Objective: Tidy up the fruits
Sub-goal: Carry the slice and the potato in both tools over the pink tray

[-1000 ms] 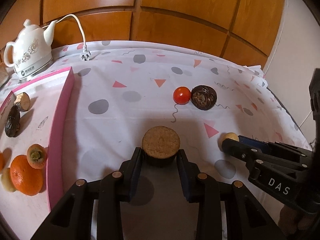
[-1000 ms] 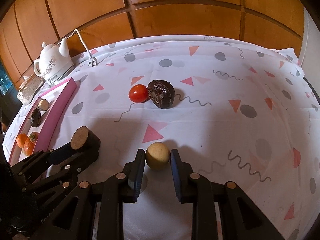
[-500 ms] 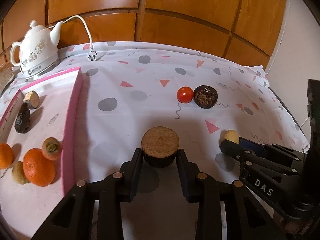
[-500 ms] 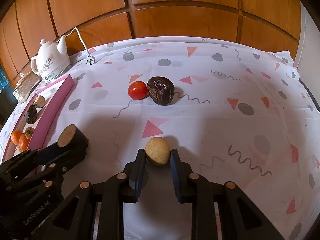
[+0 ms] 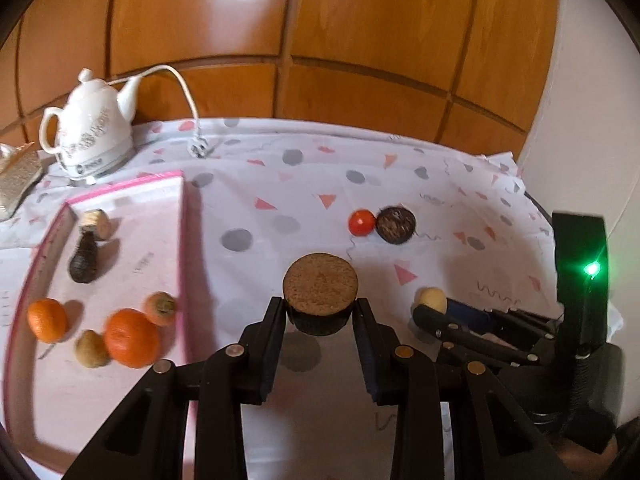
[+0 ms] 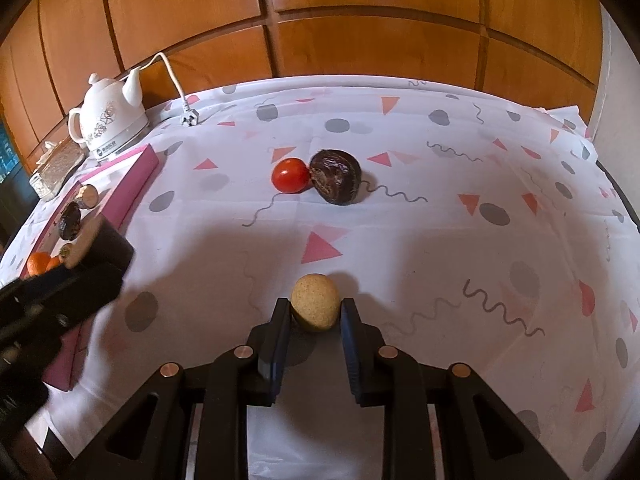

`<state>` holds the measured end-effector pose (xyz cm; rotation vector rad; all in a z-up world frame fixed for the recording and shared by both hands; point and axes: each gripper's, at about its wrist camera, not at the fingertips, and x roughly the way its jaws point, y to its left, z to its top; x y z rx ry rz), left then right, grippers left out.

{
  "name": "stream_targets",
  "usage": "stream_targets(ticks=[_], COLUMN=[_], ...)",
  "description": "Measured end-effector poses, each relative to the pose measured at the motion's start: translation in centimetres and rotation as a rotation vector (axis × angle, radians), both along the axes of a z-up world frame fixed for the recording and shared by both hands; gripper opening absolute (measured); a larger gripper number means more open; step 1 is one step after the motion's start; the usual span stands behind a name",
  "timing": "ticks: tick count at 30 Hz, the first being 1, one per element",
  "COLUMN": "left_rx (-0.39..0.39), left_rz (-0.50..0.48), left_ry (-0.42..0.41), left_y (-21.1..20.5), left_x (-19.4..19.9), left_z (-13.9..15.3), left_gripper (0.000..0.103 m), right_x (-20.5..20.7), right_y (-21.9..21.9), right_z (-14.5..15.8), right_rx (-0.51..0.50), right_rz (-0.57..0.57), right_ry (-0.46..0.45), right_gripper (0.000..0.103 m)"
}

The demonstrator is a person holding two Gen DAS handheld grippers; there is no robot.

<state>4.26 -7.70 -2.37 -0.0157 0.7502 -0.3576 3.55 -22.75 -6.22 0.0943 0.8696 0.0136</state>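
Left gripper (image 5: 320, 312) pinches the firm, light brown fruit (image 5: 320, 292) by its sides; right gripper (image 6: 314, 312) likewise squeezes the small yellow fruit (image 6: 315, 301).

A white tablecloth (image 6: 400, 240) is showing grey dots, pink triangles and dark squiggles. A red tomato (image 6: 291, 175) is sitting beside a dark brown wrinkled fruit (image 6: 336, 176). A pink-edged white tray (image 5: 182, 240) is holding orange fruits (image 5: 131, 338). A white kettle (image 5: 90, 136) is bearing a floral print. Black grippers are clasping tan-coloured pieces.
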Motion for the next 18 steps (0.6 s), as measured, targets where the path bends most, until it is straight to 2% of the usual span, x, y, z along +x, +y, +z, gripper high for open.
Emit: stream_targets(ticks=[7,18], left_rx=[-0.03,-0.045], left_rz=[0.06,0.169], left_ry=[-0.025,-0.027], left_y=[2.6,7.1], left_x=[-0.3,-0.2], left_z=[1.6,2.4], left_gripper=[0.035,0.035], right_x=[-0.2,-0.5], right_y=[1.5,4.1], right_z=[0.4,1.8], right_rx=[0.008,0.035], right_rz=[0.04,0.123], right_ry=[-0.015,-0.047], right_gripper=[0.025,0.025])
